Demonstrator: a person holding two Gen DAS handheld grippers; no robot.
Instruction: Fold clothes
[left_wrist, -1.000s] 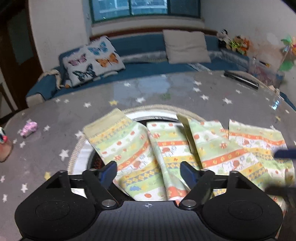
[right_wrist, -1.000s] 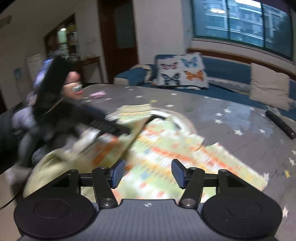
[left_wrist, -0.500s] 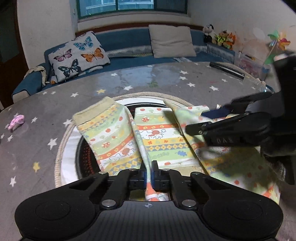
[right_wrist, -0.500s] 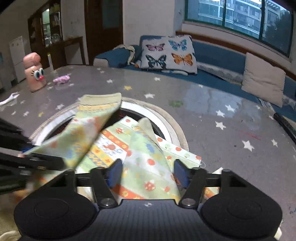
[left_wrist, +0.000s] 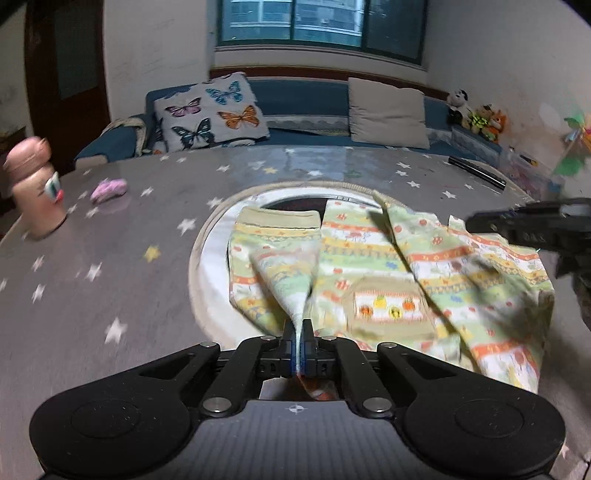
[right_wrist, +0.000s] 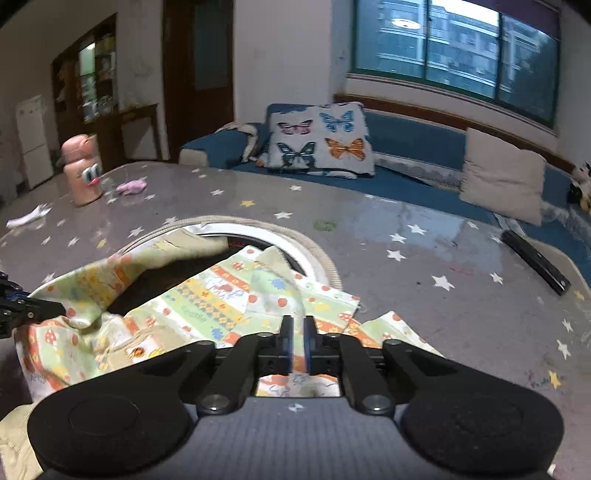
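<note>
So the patterned pants are spread out on the grey star-print table, lying over a round white-rimmed insert in the middle. From the left wrist view the legs run away from the camera toward the sofa, so the long axis goes front to back, with one beige cuff at the far end. There's a beige patch with little printed pictures, but no writing I can actually read on it. The left gripper has its fingers fully closed, pinching a pulled-up ridge of the fabric. The right gripper is closing its fingers with just a narrow gap left and a fold of the same pants between them. A pink character bottle stands well off to the side.
</note>
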